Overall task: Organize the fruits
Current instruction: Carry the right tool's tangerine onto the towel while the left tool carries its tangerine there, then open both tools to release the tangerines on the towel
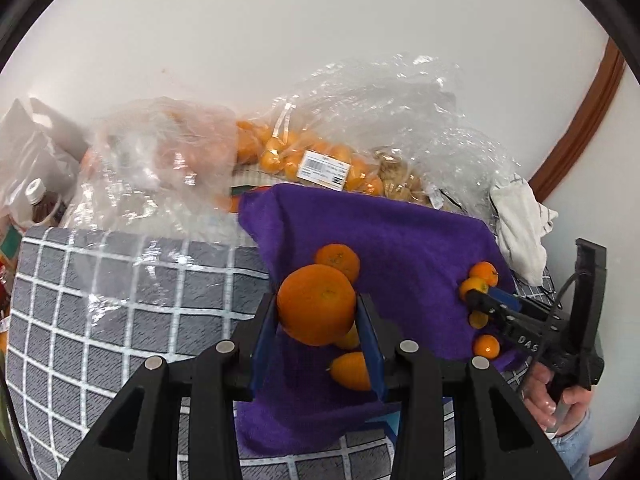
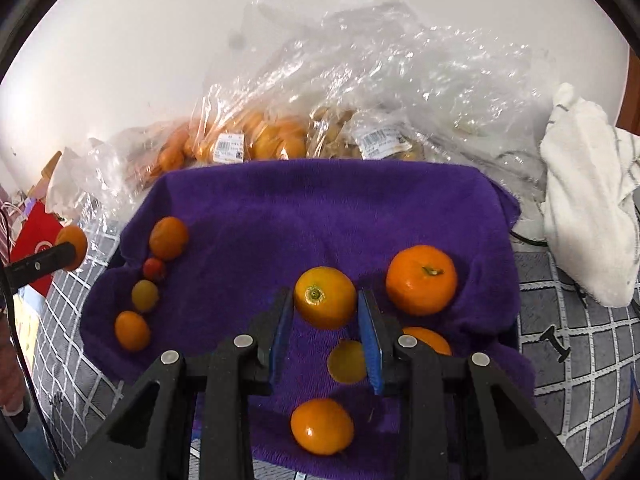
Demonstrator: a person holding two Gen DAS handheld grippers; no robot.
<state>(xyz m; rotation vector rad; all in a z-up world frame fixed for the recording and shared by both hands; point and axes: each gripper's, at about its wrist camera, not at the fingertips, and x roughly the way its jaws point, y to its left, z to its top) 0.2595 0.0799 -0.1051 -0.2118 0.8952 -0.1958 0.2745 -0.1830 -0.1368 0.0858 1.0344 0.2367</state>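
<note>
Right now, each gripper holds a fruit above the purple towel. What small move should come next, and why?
Probably lower the right gripper and set its small orange on bare purple towel: loose fruit lies directly below.

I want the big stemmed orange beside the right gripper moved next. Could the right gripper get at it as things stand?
Probably not yet: the right gripper is shut on a smaller yellow-orange fruit. The big stemmed orange lies uncovered on the purple towel, so once emptied, likely yes.
</note>
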